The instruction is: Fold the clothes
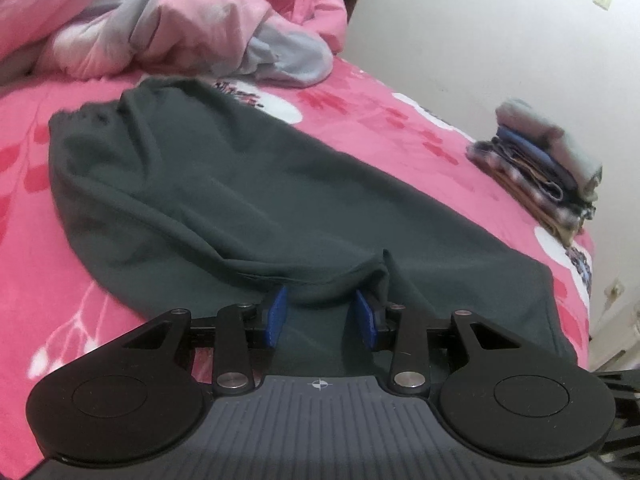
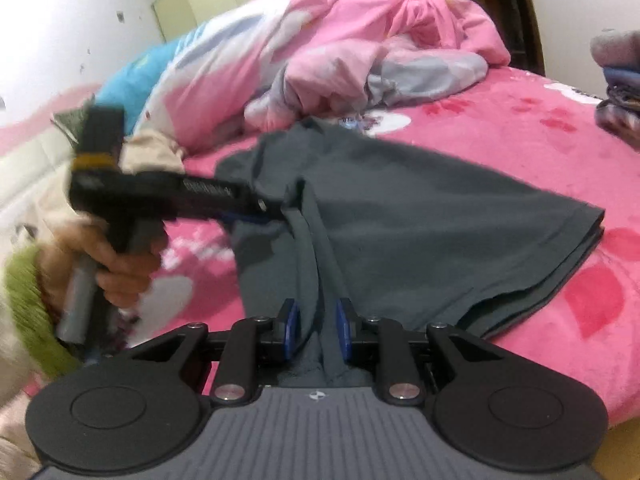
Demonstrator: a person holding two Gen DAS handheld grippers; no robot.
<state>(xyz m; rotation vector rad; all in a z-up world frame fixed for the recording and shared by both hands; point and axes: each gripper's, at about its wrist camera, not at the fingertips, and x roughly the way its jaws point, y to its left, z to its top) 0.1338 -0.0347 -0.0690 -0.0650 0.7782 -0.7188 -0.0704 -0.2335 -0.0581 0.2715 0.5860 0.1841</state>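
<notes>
Left wrist view: the left tool (image 1: 320, 314) grips a bunched edge of the dark green garment (image 1: 224, 184), which spreads toward 12 o'clock on the bed (image 1: 400, 128); right wrist view: the right tool (image 2: 318, 330) clamps a pinched ridge of the same cloth; soft, light, limp, so I judge the hems the best hold.

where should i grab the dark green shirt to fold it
Grip the dark green shirt at its near edge, coming low from the near side of the bed. The cloth bunches into a raised ridge there, which both the left gripper and right gripper already straddle.
</notes>
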